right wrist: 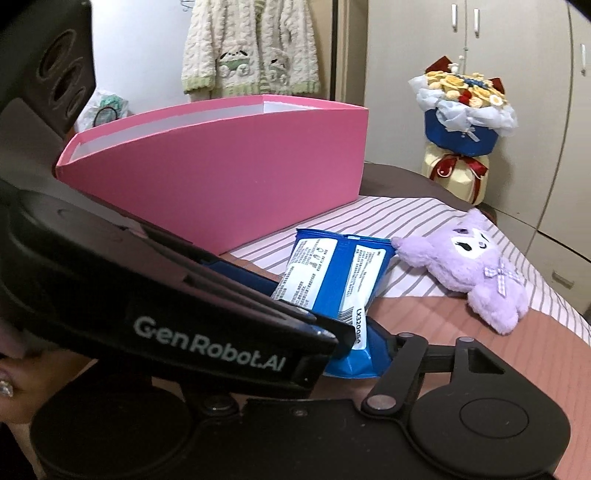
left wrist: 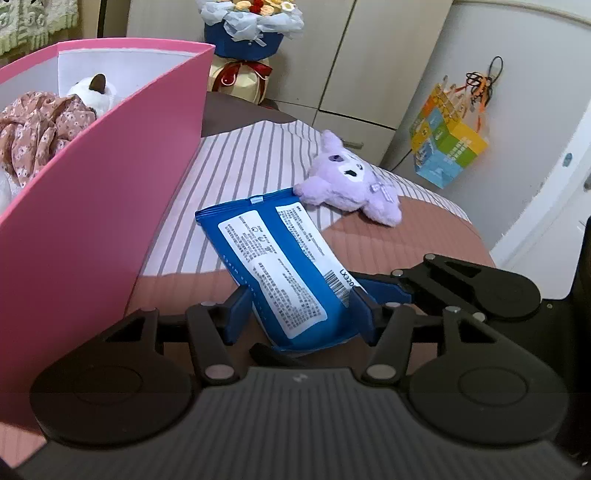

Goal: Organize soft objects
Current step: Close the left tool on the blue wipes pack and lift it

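Blue packet [left wrist: 284, 266] clamped between left gripper [left wrist: 301, 314] pads, lying on bed [left wrist: 424, 240]. Right gripper [right wrist: 354, 343] beside packet; jaw state cannot be told. Purple plush [left wrist: 354, 184] touched by packet's far end. Pink box [left wrist: 110, 192] alongside, cloth inside.

The left gripper [left wrist: 301, 314] straddles the near end of a blue wet-wipe pack [left wrist: 273, 266] lying label-up on a bed [left wrist: 424, 236], its blue fingers [left wrist: 236, 314] pressed against the pack's two sides. A striped sheet [left wrist: 240, 166] covers the bed's far part. At the pack's far right corner rests a purple plush toy [left wrist: 351, 184], face up. To the left stands a pink box [left wrist: 110, 203] holding floral cloth [left wrist: 37, 125] and a white plush [left wrist: 92, 92]. A wrapped bouquet [left wrist: 251, 33] sits beyond the box, and a colourful paper bag [left wrist: 447, 144] hangs at far right.
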`<state>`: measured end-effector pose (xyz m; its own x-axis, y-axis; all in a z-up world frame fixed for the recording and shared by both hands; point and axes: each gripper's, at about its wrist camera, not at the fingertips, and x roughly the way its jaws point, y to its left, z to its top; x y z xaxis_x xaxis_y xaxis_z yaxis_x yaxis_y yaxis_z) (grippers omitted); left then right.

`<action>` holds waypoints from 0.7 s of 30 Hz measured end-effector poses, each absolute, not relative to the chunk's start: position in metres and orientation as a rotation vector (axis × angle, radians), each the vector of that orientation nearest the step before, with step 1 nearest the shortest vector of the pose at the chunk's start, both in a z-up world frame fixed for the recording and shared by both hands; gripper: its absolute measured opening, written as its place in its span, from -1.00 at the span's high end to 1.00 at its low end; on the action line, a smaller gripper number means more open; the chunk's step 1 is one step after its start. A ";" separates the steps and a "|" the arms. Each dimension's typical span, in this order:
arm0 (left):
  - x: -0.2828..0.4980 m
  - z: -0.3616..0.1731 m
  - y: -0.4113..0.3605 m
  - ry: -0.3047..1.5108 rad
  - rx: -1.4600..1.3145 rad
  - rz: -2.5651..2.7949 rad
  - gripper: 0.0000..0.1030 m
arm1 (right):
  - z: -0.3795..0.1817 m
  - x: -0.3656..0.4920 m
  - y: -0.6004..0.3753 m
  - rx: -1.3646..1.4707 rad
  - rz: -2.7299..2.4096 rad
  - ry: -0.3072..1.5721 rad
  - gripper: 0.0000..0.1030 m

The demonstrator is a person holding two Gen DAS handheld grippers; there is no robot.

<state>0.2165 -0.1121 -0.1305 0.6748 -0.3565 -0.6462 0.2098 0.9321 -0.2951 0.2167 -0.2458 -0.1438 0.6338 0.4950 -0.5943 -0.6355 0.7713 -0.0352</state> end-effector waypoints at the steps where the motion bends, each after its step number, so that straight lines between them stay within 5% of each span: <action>1: 0.215 -0.130 -0.112 0.768 -0.200 -0.328 -0.06 | -0.143 0.214 -0.246 -0.243 0.646 0.602 -0.40; 12: 0.197 -0.125 -0.106 0.805 -0.188 -0.405 -0.09 | -0.141 0.192 -0.249 -0.135 0.603 0.634 -0.33; 21: 0.207 -0.132 -0.105 0.806 -0.206 -0.370 -0.17 | -0.144 0.187 -0.251 -0.184 0.595 0.657 -0.51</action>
